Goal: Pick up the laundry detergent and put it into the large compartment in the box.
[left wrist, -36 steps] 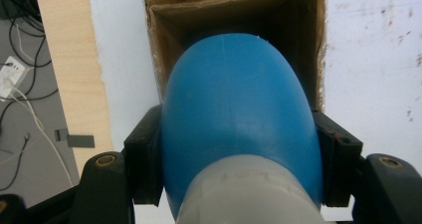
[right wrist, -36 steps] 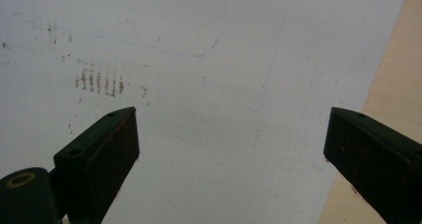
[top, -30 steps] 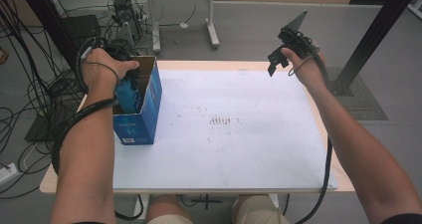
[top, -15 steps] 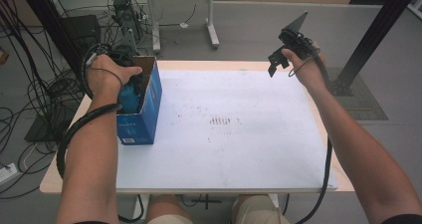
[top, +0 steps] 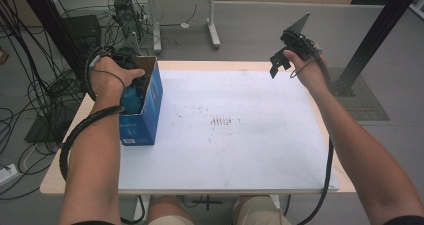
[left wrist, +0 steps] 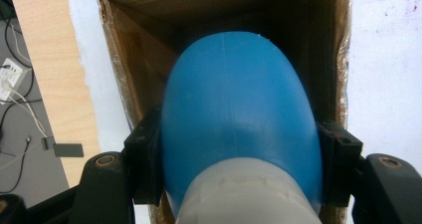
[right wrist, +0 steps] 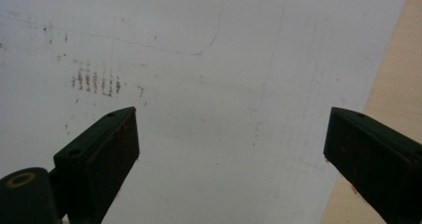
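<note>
An open blue cardboard box (top: 149,110) stands at the table's left edge. My left gripper (top: 131,96) reaches down into it, shut on a blue rounded bottle (left wrist: 239,114) with a pale grey band near the jaws. In the left gripper view the bottle hangs inside the box's brown interior (left wrist: 149,40), its rounded end pointing down. My right gripper (top: 282,60) is held up above the table's far right corner, open and empty. In the right gripper view its fingers (right wrist: 99,154) stand wide apart over the white sheet (right wrist: 209,84).
A white sheet (top: 240,130) with faint brown smudges (top: 222,121) covers most of the wooden table (top: 55,182). Cables lie on the floor at the left (top: 20,100). A black post (top: 380,30) rises at the right, and another table's legs (top: 212,15) stand behind.
My left hand has shifted slightly farther along the box, keeping the blue bottle inside it. The right gripper has stayed in place, open.
</note>
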A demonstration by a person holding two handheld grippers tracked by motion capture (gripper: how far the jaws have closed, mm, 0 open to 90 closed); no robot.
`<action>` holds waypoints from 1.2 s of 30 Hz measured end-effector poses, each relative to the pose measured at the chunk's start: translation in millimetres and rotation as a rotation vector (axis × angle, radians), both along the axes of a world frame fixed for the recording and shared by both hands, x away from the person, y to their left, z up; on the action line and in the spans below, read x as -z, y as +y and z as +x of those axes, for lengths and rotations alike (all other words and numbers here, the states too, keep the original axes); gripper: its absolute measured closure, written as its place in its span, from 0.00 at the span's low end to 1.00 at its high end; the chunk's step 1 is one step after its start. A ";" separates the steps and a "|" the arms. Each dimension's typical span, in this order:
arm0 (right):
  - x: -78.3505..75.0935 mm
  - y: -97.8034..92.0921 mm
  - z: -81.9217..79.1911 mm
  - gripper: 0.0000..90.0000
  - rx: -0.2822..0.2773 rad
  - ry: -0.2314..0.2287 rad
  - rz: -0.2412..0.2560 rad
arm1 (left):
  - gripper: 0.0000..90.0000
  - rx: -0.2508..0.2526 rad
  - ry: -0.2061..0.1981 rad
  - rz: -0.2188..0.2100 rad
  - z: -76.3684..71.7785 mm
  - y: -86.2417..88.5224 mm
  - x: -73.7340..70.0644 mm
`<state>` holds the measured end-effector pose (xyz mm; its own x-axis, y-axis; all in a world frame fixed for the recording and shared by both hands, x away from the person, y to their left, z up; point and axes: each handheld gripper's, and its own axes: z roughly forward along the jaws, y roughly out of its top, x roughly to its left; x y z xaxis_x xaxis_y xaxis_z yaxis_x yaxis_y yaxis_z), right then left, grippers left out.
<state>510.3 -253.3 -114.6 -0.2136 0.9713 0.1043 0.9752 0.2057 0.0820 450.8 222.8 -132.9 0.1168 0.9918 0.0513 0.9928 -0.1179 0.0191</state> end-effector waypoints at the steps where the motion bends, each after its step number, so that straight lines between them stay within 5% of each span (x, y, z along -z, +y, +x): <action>1: 0.2 -0.3 0.2 0.08 0.001 0.001 0.000 | 0.41 0.002 0.003 0.000 0.4 0.2 0.8; 36: 6.2 2.3 3.1 0.08 0.007 0.012 -0.007 | 0.41 0.027 0.020 0.001 -0.3 0.8 27.4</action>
<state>513.5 -251.0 -120.7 -0.2060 0.9734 0.1003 0.9774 0.1998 0.0686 450.4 223.6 -160.3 0.1450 0.9882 0.0492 0.9894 -0.1451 -0.0010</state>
